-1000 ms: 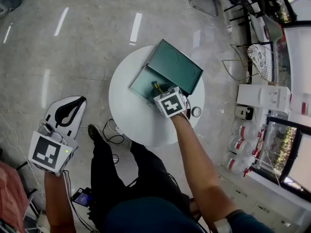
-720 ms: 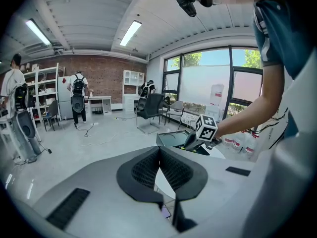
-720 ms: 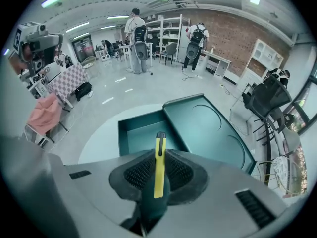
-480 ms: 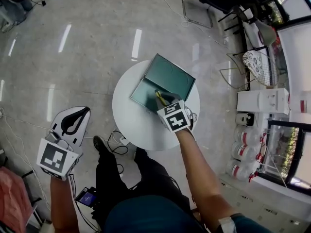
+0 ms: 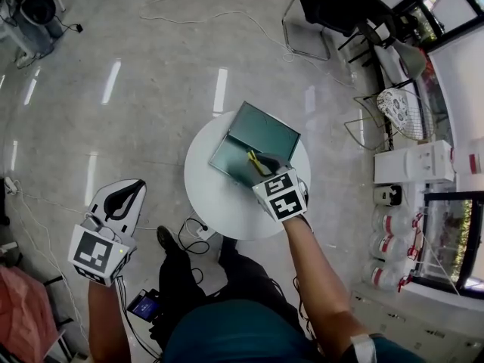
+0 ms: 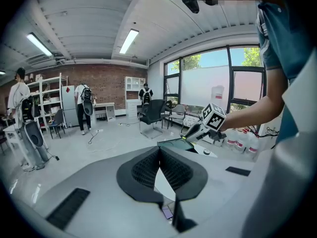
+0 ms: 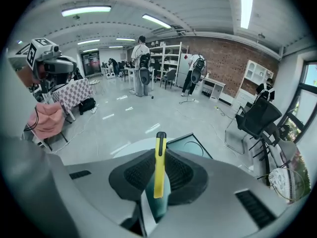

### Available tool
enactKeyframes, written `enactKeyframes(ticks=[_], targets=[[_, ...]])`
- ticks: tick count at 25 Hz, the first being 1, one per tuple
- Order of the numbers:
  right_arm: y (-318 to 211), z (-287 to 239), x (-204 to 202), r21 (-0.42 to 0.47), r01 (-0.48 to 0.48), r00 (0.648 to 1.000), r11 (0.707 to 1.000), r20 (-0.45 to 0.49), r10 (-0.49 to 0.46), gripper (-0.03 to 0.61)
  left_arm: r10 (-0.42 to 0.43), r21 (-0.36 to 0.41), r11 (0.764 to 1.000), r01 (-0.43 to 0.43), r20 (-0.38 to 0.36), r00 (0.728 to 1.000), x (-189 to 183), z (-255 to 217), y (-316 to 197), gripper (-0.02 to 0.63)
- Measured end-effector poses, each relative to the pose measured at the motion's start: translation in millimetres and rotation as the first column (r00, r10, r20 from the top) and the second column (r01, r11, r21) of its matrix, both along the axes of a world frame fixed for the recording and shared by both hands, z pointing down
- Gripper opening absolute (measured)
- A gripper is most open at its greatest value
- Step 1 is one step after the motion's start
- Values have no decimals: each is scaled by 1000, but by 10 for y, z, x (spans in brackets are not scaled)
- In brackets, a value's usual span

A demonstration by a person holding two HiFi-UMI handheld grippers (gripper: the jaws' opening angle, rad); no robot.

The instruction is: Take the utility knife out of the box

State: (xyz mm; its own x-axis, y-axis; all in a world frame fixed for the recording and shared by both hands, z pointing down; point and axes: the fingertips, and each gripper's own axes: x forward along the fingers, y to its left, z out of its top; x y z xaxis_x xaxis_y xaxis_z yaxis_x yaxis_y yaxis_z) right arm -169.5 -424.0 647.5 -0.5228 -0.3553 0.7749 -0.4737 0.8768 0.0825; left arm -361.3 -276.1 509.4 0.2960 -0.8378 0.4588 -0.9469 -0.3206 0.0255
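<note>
A yellow utility knife (image 7: pixel 159 165) with a black slider near its tip is clamped upright between the black ribbed pads of the right gripper (image 7: pixel 159 176), whose jaws are closed on the knife's lower half. In the head view the knife (image 5: pixel 254 160) shows as a thin yellow sliver just left of centre, sticking out ahead of the right gripper (image 5: pixel 266 166) and over the base of the box. The left gripper view, looking across the room, shows that gripper in the air above the box, with the knife clear of it.

The box (image 5: pixel 261 133) is dark green and lies open on a round white table (image 5: pixel 219 203), its lid folded back toward the top of the frame. The box sits on the upper part of the table.

The left gripper (image 5: pixel 119 199) is at the lower left of the head view, well apart from the table and over the grey floor. Its jaw tips are together with nothing between them (image 6: pixel 159 152).

A black chair (image 5: pixel 325 10) stands at the upper right. Large water bottles (image 5: pixel 393 225) line the right edge.
</note>
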Motion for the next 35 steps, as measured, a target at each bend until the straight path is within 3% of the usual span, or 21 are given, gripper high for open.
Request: enactKeyframes(ticks=[10, 24, 30, 35], targets=[[256, -797, 206, 49, 1, 992, 999, 130, -7, 81, 23, 17, 1000, -24, 26, 999, 304, -394, 265, 18], [467, -1876, 507, 123, -11, 954, 992, 298, -26, 81, 24, 30, 999, -25, 55, 998, 599, -923, 503, 18], [561, -2233, 541, 97, -1, 903, 995, 429, -41, 81, 32, 32, 999, -34, 62, 998, 645, -995, 550, 18], [632, -2393, 494, 139, 30, 903, 990, 422, -87, 81, 42, 38, 998, -45, 64, 997, 697, -1082, 538, 18]])
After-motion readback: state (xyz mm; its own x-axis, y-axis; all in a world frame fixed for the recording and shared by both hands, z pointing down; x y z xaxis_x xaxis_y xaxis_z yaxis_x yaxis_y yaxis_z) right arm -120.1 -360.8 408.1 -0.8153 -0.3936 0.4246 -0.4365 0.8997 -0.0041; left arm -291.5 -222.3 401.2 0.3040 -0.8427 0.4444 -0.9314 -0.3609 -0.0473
